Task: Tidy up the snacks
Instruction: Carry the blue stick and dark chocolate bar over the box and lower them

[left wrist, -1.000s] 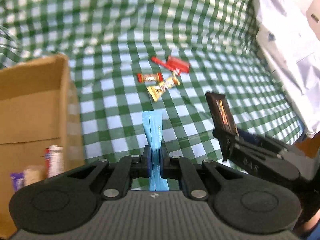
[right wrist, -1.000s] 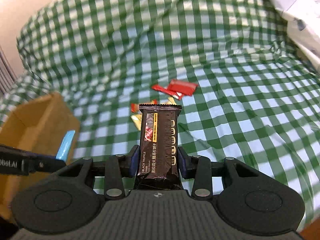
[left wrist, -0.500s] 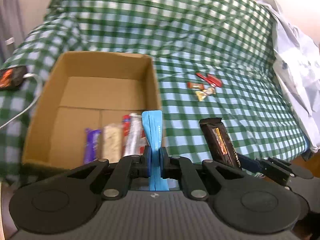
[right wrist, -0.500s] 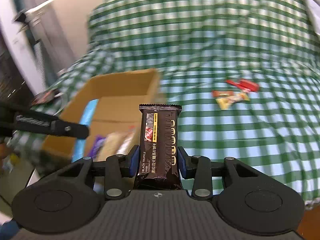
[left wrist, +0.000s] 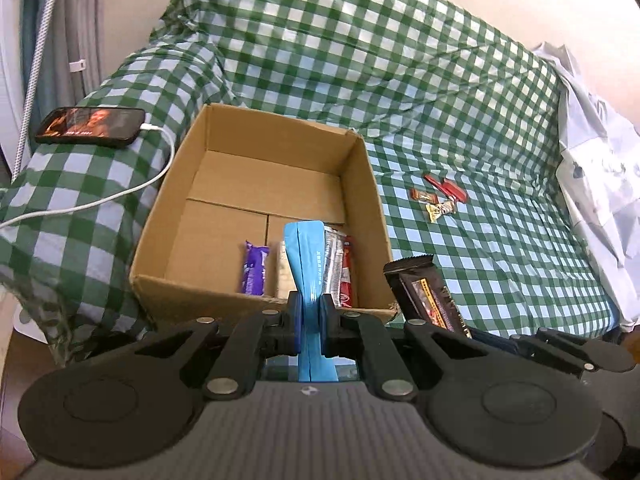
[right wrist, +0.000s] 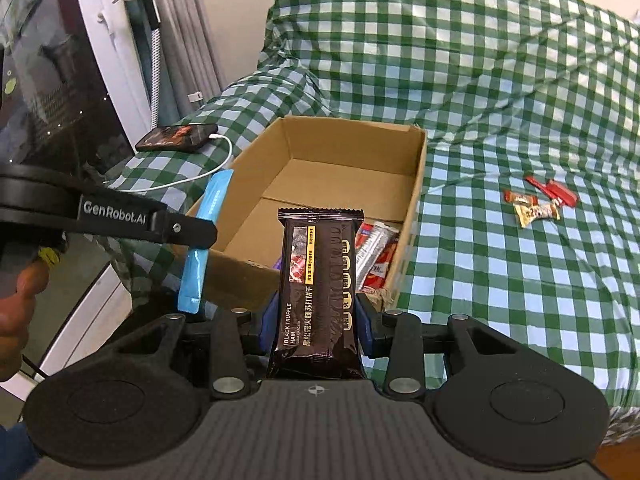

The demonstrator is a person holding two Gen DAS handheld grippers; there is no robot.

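Left wrist view: left gripper (left wrist: 310, 312) clamped on blue snack packet (left wrist: 306, 256), held upright before cardboard box (left wrist: 362, 184) holding several bars. Right wrist view: right gripper (right wrist: 316, 324) clamped on black truffle ham cracker pack (right wrist: 320, 280), near the box's front corner; loose candies (right wrist: 538, 204) lie on the checked cloth.

The left gripper (left wrist: 310, 322) points forward, fingers pinched tight on a thin blue packet (left wrist: 306, 264). The right gripper (right wrist: 316, 322) sits just to its right, level, fingers clamped on both sides of an upright dark bar (right wrist: 318, 288).
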